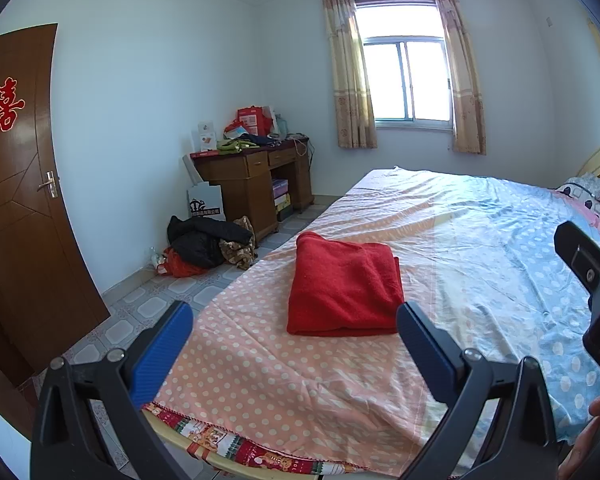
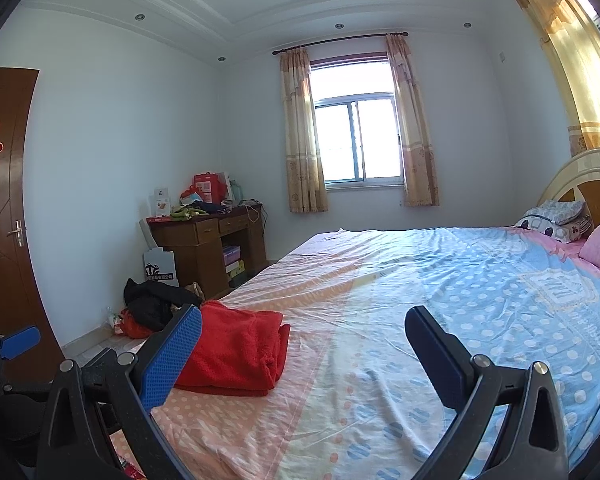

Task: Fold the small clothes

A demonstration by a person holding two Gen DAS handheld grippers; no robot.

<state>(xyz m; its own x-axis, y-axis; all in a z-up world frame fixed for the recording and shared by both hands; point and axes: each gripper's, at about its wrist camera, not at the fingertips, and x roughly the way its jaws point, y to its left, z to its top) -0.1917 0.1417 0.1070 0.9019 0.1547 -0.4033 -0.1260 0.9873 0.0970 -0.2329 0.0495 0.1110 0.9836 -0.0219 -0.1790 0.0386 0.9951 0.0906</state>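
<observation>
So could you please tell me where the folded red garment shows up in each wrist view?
Left wrist: red garment at centre, on the bed's pink dotted sheet, between the open jaws.
Right wrist: lower left, partly behind the blue finger.
Shared landmark: the wooden desk.

Fuzzy red cloth (image 1: pixel 344 286) on thin, seemingly cotton sheet (image 1: pixel 480 240); glossy wooden door (image 1: pixel 16 200).

Folded red garment (image 1: pixel 345 285) on polka-dot bed sheet (image 1: pixel 260 360), left gripper (image 1: pixel 296 332) jaws apart
</observation>
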